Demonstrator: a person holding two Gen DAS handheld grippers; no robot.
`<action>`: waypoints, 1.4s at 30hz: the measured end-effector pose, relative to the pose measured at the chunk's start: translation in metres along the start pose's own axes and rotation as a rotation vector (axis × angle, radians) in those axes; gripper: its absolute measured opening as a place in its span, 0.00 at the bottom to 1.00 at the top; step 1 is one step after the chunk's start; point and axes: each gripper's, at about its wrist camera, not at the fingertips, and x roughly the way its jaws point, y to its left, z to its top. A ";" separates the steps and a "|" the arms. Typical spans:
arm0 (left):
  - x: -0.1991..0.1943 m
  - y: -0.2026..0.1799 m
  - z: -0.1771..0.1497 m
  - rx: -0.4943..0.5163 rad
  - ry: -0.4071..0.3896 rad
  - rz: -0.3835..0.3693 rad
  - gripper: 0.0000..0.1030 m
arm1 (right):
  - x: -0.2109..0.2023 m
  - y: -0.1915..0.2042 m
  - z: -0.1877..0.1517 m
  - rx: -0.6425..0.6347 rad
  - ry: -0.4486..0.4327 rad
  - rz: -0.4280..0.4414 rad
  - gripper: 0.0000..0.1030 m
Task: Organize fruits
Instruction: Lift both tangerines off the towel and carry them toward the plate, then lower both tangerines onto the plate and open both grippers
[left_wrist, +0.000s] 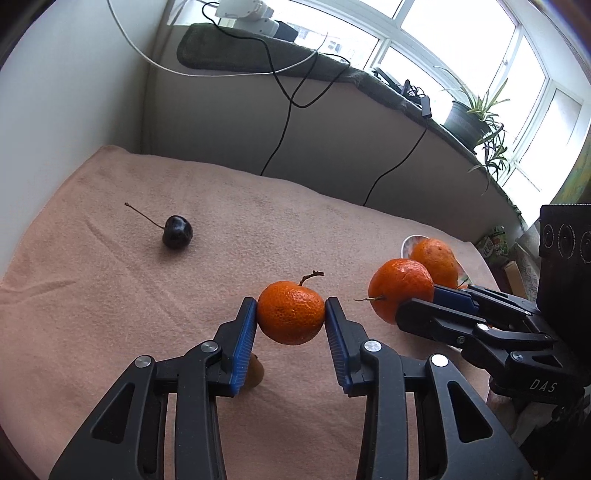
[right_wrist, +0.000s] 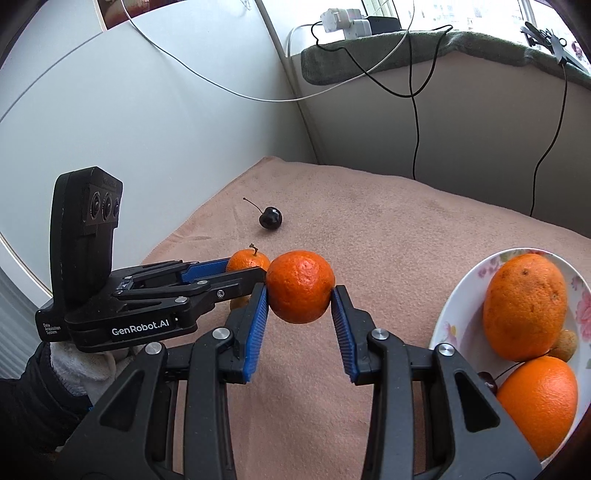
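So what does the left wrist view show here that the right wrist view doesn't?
Only the left wrist view: potted plants on the window ledge and a small brown fruit under the left tool.
Only the right wrist view: inside the floral plate, two large oranges, a small brown fruit and a cherry; also a gloved hand.
Both: the loose cherry on the pink cloth, and both tools, the right tool too, each clamping a mandarin.

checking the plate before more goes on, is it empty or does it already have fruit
Already has fruit: the floral plate holds two large oranges, a small brown fruit and a dark cherry between them.
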 end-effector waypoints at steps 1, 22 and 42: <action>-0.001 -0.005 0.000 0.007 -0.002 -0.003 0.35 | -0.005 -0.001 0.000 -0.002 -0.006 -0.005 0.36; 0.026 -0.095 0.000 0.124 0.005 -0.069 0.35 | -0.088 -0.073 -0.012 0.073 -0.100 -0.179 0.36; 0.049 -0.145 -0.003 0.222 0.034 -0.072 0.35 | -0.103 -0.146 -0.029 0.176 -0.064 -0.300 0.36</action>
